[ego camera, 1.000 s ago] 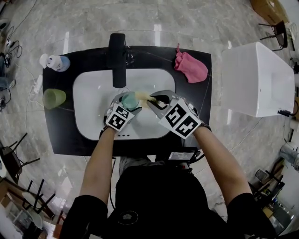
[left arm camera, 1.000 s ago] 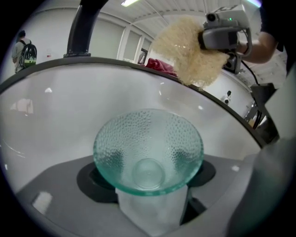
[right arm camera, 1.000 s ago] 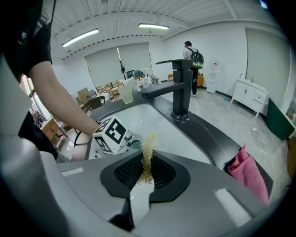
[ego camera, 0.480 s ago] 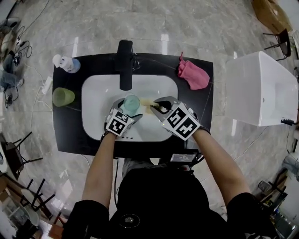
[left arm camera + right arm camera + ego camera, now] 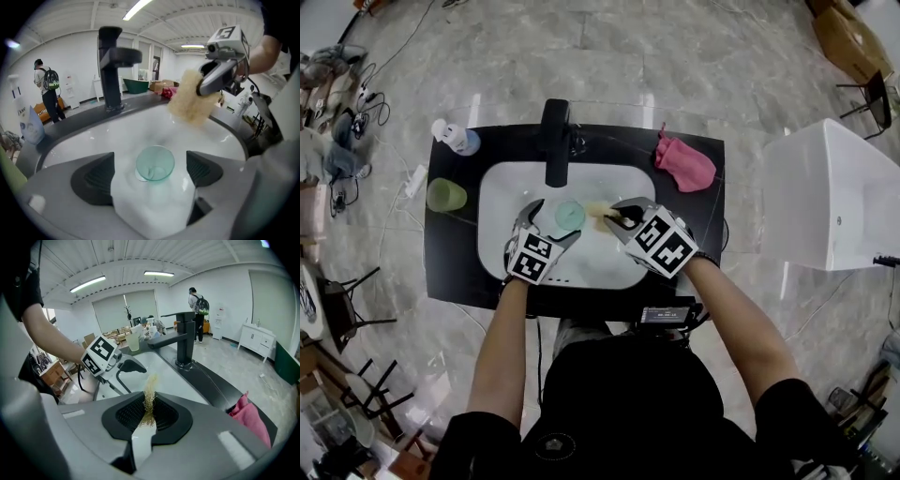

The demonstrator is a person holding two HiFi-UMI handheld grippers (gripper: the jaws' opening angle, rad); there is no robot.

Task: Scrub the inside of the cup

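A clear teal cup (image 5: 570, 216) stands upright on the floor of the white sink basin (image 5: 609, 267). My left gripper (image 5: 551, 225) is open just behind it. In the left gripper view the cup (image 5: 155, 163) sits between the wide-spread jaws (image 5: 150, 174) with a gap on each side, touching neither pad. My right gripper (image 5: 619, 217) hovers to the cup's right, shut on a yellow fibrous scrub pad (image 5: 598, 212). That pad (image 5: 150, 392) is pinched thin between the right jaws (image 5: 149, 412). It also shows above the cup as a tan pad (image 5: 192, 98).
A black faucet (image 5: 556, 141) overhangs the basin's far side. On the black counter (image 5: 712, 225) lie a pink cloth (image 5: 682, 159), a green cup (image 5: 446, 194) and a white bottle (image 5: 455, 137). A white cabinet (image 5: 834, 192) stands to the right.
My left gripper has let go of the teal cup and drawn back toward me, leaving it standing in the basin. The right gripper stays beside it with the pad.
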